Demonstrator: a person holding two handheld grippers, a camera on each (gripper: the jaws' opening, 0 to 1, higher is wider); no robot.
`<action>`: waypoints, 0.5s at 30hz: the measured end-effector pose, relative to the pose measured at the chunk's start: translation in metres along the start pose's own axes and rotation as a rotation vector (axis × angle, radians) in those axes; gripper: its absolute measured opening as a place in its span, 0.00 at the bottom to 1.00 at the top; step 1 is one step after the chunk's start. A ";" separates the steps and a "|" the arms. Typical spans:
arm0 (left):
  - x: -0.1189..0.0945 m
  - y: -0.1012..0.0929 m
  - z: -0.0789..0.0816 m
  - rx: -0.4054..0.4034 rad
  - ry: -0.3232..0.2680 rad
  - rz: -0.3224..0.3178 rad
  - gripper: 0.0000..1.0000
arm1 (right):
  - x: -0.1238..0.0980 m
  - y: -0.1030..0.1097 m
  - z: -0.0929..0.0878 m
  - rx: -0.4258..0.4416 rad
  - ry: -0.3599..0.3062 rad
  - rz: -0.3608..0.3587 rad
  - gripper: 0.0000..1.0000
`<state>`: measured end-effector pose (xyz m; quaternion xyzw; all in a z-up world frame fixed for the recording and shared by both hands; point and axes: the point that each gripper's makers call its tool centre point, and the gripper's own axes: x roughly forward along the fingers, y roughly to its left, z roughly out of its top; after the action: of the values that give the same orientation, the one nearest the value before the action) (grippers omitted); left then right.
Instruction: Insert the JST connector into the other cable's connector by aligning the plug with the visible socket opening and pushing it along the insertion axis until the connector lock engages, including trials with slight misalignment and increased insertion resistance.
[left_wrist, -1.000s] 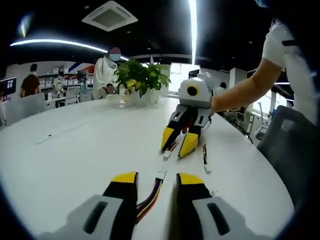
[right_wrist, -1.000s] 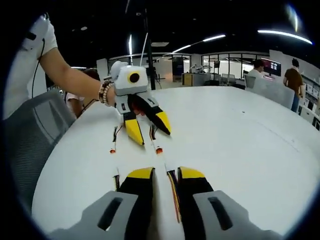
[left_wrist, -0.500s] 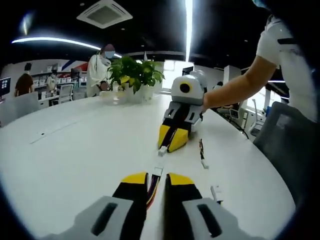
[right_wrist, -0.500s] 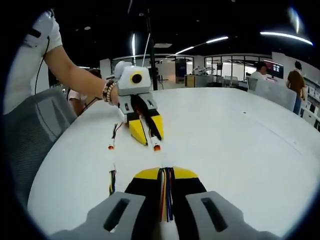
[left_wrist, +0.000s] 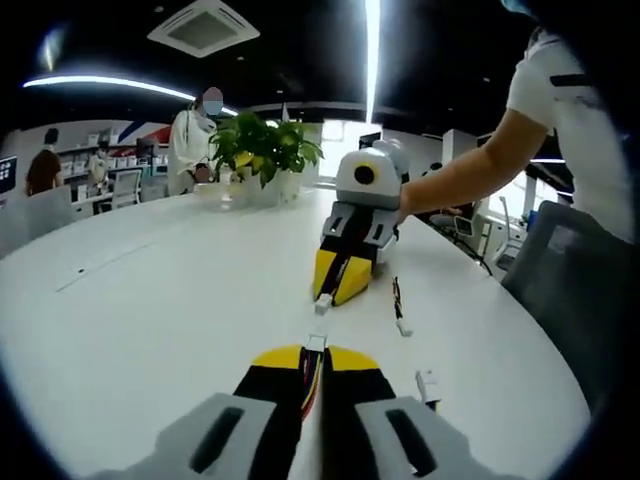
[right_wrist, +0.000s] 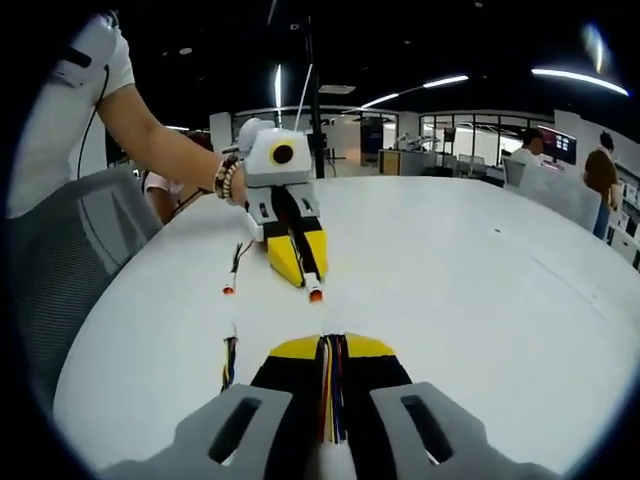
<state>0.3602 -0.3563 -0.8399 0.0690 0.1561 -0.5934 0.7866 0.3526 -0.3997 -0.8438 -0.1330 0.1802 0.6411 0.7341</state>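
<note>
Left gripper view: left claw (left_wrist: 312, 352) is clamped on a wire bundle with its white plug (left_wrist: 317, 342) protruding, faced by the right claw (left_wrist: 336, 287), likewise closed on the mating cable (right_wrist: 332, 385), apparently so both connectors are lined up above the worktop (left_wrist: 150, 300).

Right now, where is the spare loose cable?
In the left gripper view the spare cable lies on the white table, right of the right gripper; another white connector lies nearer.
</note>
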 end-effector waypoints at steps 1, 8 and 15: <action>0.000 -0.001 0.000 0.002 0.004 -0.002 0.01 | 0.000 0.002 0.001 -0.002 0.002 0.006 0.04; -0.009 -0.017 0.009 0.052 0.036 -0.041 0.01 | -0.005 0.014 0.012 -0.024 0.026 0.038 0.03; -0.025 -0.029 0.024 0.079 0.040 -0.051 0.01 | -0.015 0.032 0.032 -0.057 0.026 0.065 0.03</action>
<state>0.3305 -0.3490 -0.8072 0.1078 0.1498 -0.6173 0.7647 0.3225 -0.3950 -0.8074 -0.1564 0.1754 0.6676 0.7065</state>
